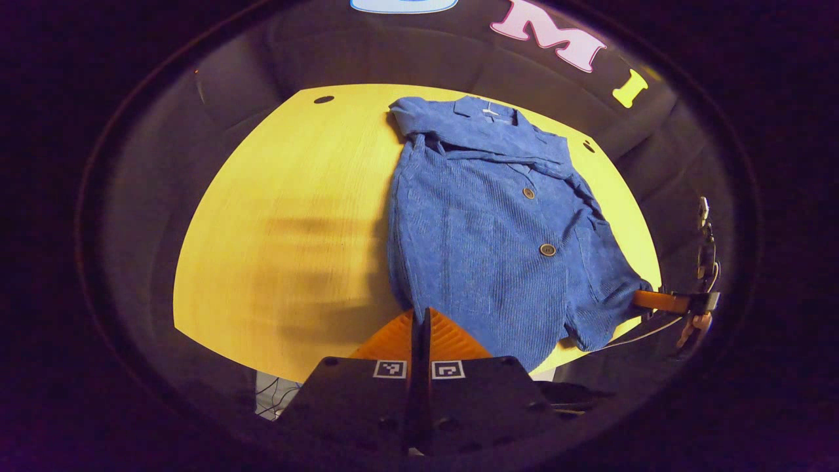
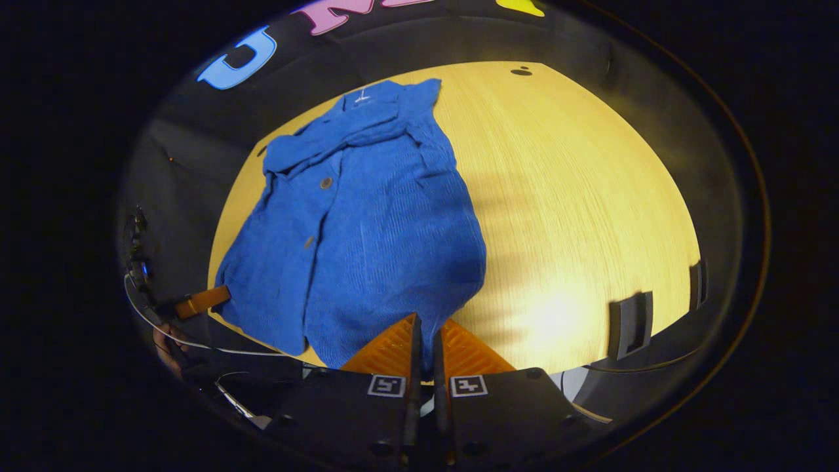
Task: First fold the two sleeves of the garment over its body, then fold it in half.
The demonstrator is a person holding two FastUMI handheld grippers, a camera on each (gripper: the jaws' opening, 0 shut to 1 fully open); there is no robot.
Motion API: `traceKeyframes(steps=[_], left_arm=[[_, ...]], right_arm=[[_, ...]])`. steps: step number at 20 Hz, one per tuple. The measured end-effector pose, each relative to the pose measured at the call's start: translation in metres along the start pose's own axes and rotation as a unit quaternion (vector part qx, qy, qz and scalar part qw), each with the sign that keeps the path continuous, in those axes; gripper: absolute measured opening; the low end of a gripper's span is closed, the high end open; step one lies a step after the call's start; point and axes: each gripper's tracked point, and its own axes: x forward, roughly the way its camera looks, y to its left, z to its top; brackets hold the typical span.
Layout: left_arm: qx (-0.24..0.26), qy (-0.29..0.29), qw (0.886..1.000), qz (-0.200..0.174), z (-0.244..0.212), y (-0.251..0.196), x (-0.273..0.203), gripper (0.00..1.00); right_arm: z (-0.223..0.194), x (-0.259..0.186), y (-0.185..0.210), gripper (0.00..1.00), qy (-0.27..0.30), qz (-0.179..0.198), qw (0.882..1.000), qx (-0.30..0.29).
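A blue corduroy jacket (image 2: 367, 223) lies on the yellow wooden tabletop (image 2: 577, 216), sleeves folded across its body. The right tongs (image 2: 425, 341) pinch its near hem; the left tongs (image 2: 203, 300) hold its far-left corner.

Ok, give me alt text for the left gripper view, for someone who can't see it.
A blue buttoned garment lies on a yellow wooden table, its sleeves already folded across its body. The left gripper is shut on the near hem, and the right gripper pinches the hem's other corner.

Both cams sit low at the near table (image 1: 295, 216) edge looking across it to the back wall, left gripper view and right gripper view sharing the blue garment (image 1: 485, 229) between them.
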Motion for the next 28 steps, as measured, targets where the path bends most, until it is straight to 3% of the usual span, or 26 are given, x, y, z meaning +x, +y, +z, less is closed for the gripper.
traceKeyframes(steps=[8, 14, 22, 25, 28], left_arm=[[0.010, 0.009, 1.000, -0.002, 0.048, -0.021, -0.022, 0.00], [-0.043, -0.007, 0.998, -0.034, 0.119, -0.061, -0.018, 0.00], [0.016, -0.025, 0.999, -0.023, 0.214, -0.043, -0.012, 0.00], [-0.021, -0.026, 0.998, -0.047, 0.249, -0.045, -0.012, 0.00], [-0.046, -0.034, 0.997, -0.044, 0.291, -0.042, 0.004, 0.00]], right_arm=[[0.075, -0.015, 0.027, 0.11, -0.025, 0.064, 0.996, -0.053], [0.131, 0.001, 0.049, 0.11, -0.020, 0.096, 0.991, -0.096], [0.224, 0.007, 0.056, 0.10, -0.083, 0.053, 0.993, -0.072], [0.257, 0.024, 0.047, 0.10, -0.087, 0.030, 0.994, -0.063], [0.303, 0.049, 0.043, 0.10, -0.085, 0.027, 0.994, -0.055]])
